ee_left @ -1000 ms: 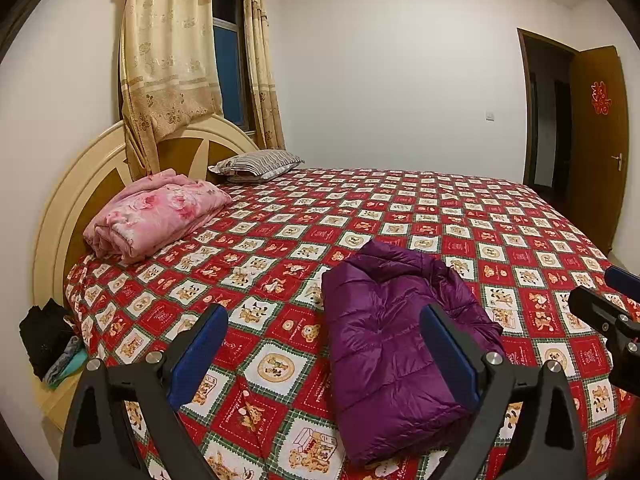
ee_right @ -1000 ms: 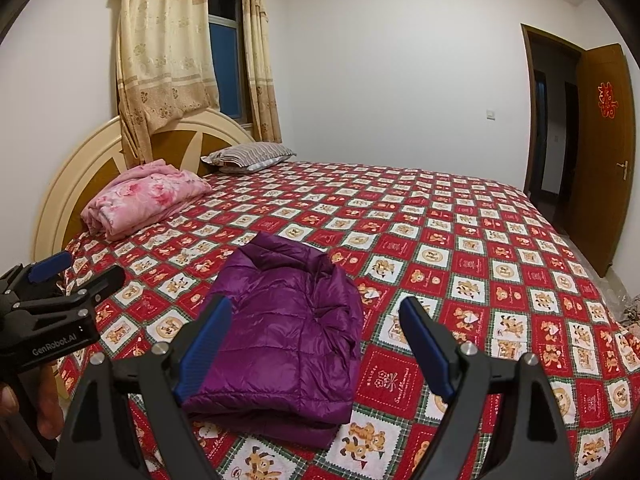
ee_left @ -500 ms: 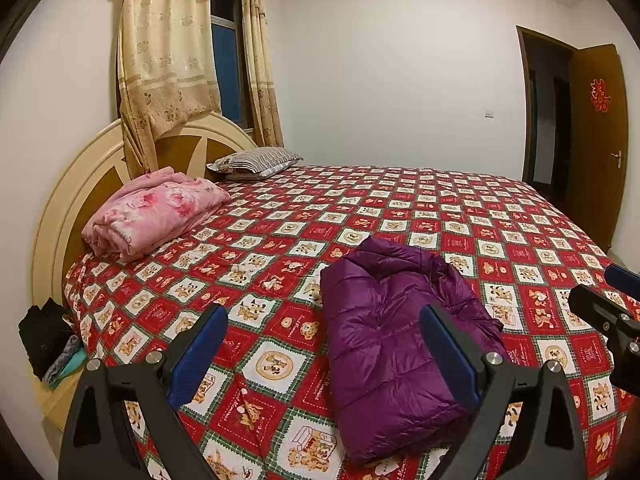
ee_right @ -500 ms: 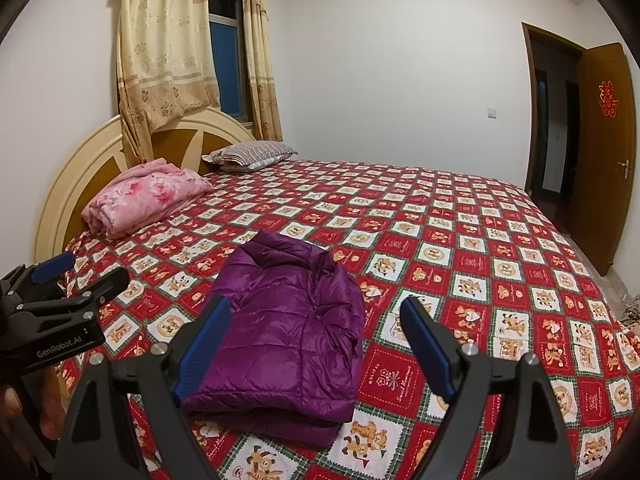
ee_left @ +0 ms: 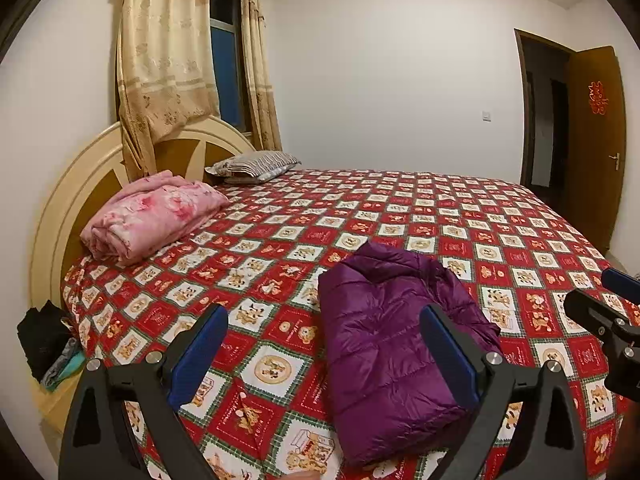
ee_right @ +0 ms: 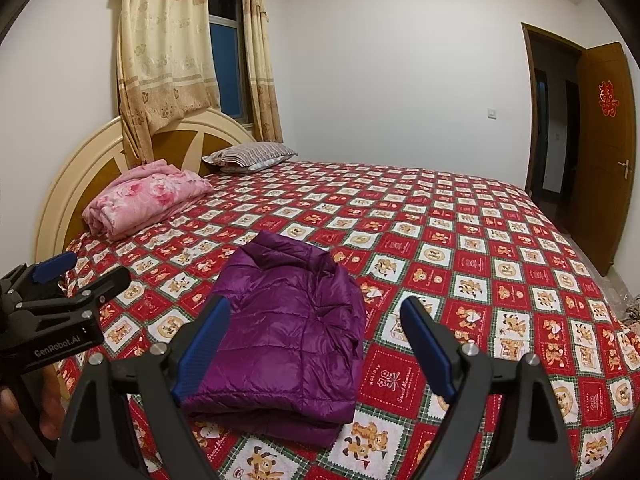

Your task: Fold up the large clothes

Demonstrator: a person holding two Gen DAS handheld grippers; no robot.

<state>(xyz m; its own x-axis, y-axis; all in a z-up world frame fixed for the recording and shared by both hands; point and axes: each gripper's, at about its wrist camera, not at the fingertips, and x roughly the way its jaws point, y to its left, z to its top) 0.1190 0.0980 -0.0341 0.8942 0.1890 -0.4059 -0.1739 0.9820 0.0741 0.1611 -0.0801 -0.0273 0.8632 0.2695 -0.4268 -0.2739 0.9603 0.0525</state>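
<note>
The folded purple jacket (ee_left: 394, 340) lies near the bed's (ee_left: 480, 216) near edge. Left tool (ee_left: 324, 354) and right tool (ee_right: 316, 344) both gape apart, apparently holding nothing.

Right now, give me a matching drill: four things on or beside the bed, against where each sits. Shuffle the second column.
Things:
1. purple quilted down jacket
2. pink floral folded blanket
3. grey striped pillow
4. black clothes pile

Places:
A. far corner of the bed, by the curtain
B. off the bed, low beside the headboard
C. near edge of the bed, in front of both grippers
D. against the headboard, near side

Pairs: 1-C, 2-D, 3-A, 4-B
</note>
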